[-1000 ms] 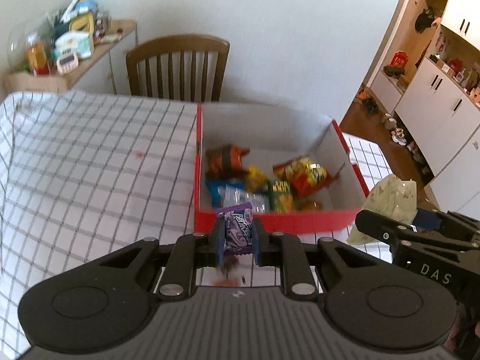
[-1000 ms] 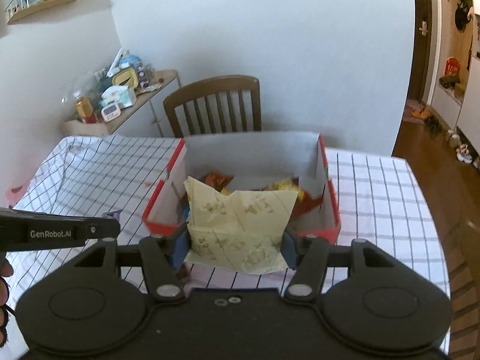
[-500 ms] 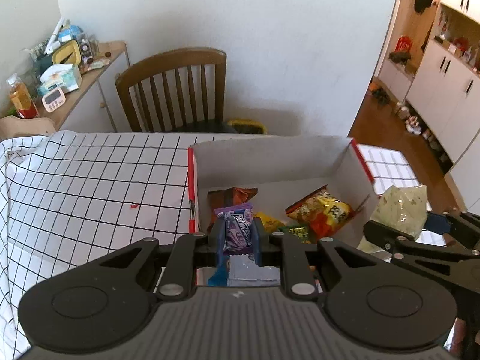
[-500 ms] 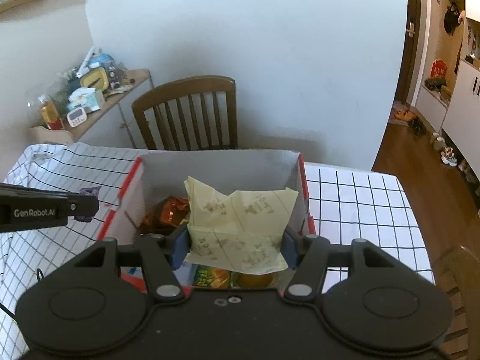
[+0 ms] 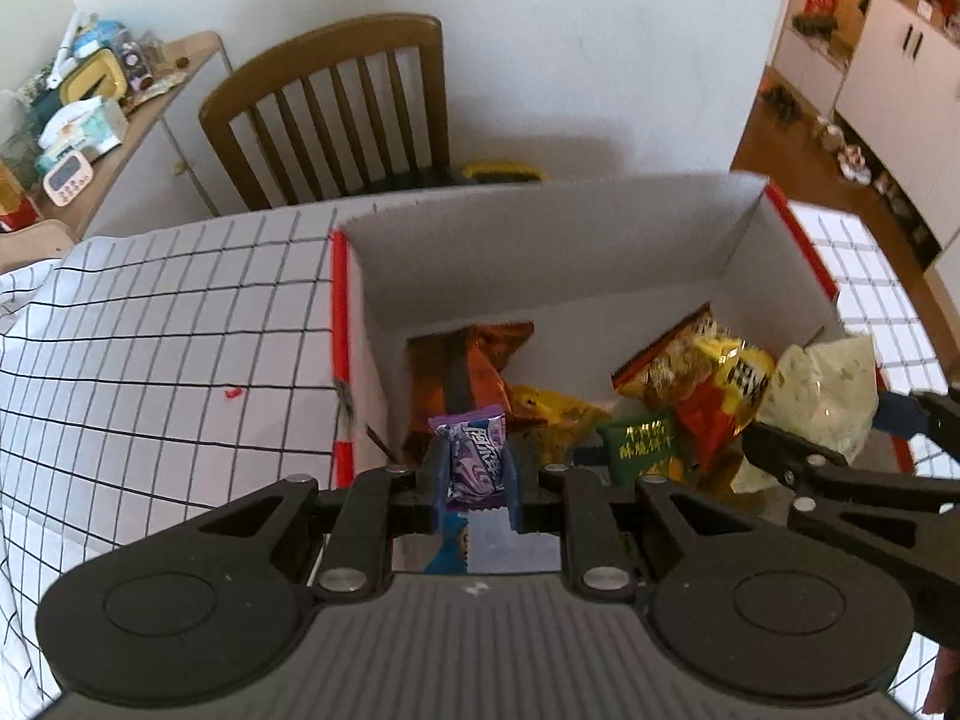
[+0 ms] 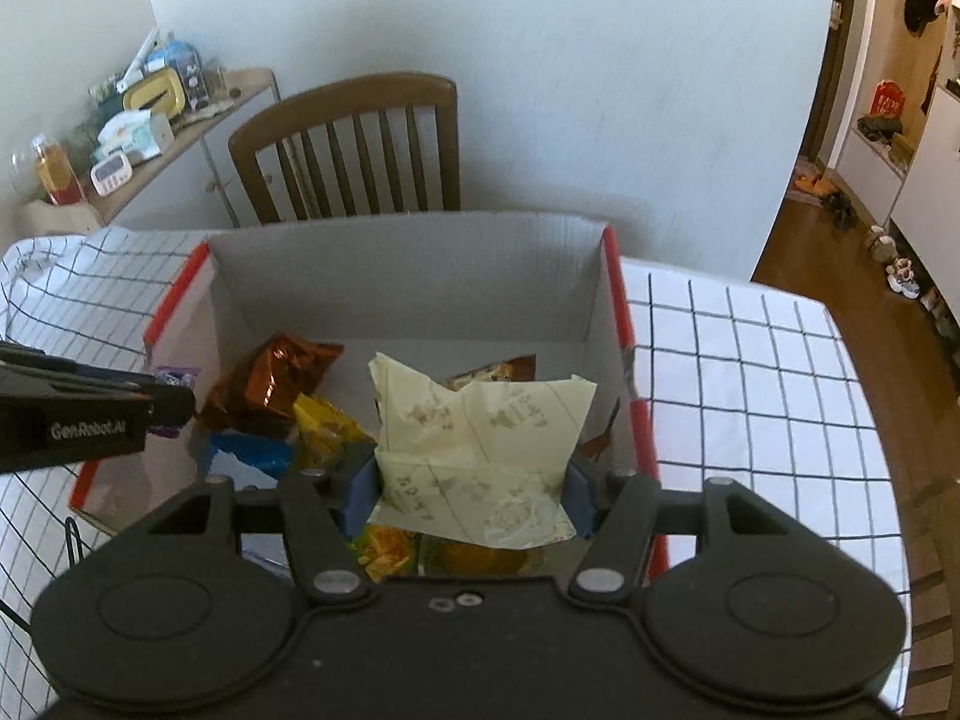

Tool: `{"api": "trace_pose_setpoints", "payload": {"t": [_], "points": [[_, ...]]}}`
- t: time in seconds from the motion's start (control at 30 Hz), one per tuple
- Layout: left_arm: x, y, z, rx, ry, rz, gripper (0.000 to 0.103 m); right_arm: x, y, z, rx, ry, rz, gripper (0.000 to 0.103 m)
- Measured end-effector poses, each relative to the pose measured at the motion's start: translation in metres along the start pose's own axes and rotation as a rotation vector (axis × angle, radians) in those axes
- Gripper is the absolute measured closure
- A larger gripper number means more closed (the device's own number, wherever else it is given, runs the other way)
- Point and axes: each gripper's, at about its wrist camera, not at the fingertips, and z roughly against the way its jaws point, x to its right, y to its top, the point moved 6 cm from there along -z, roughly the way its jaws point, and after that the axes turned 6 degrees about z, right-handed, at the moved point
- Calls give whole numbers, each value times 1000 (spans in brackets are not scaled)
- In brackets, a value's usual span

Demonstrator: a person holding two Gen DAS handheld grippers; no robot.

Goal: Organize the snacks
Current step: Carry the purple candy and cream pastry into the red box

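Observation:
A red-edged cardboard box [image 5: 540, 240] [image 6: 408, 264] stands on the checked tablecloth and holds several snack packets. My left gripper [image 5: 475, 468] is shut on a small purple candy packet [image 5: 474, 459] and holds it over the box's near left part. My right gripper [image 6: 471, 489] is shut on a pale yellow-green snack bag [image 6: 480, 438] and holds it above the box's right side. That bag also shows in the left wrist view [image 5: 822, 396]. The left gripper shows at the left edge of the right wrist view [image 6: 90, 420].
A brown wooden chair [image 5: 336, 114] [image 6: 354, 144] stands behind the table. A side shelf with clutter [image 5: 84, 102] is at far left. Inside the box lie a brown packet [image 6: 270, 378], an orange-yellow chip bag [image 5: 702, 372] and a green packet [image 5: 642, 441].
Both grippers have moved forward from in front of the box to above its inside, each still holding its packet.

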Motion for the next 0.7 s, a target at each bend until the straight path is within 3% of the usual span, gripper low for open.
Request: {"api": "trace_pose_setpoints", "payload": {"t": [0.4, 0.7], "points": [[8, -17, -39, -97, 24, -69, 85, -5, -12, -25, -62, 5, 38, 41], [9, -26, -43, -119, 10, -54, 85, -7, -18, -24, -70, 5, 55, 37]]}}
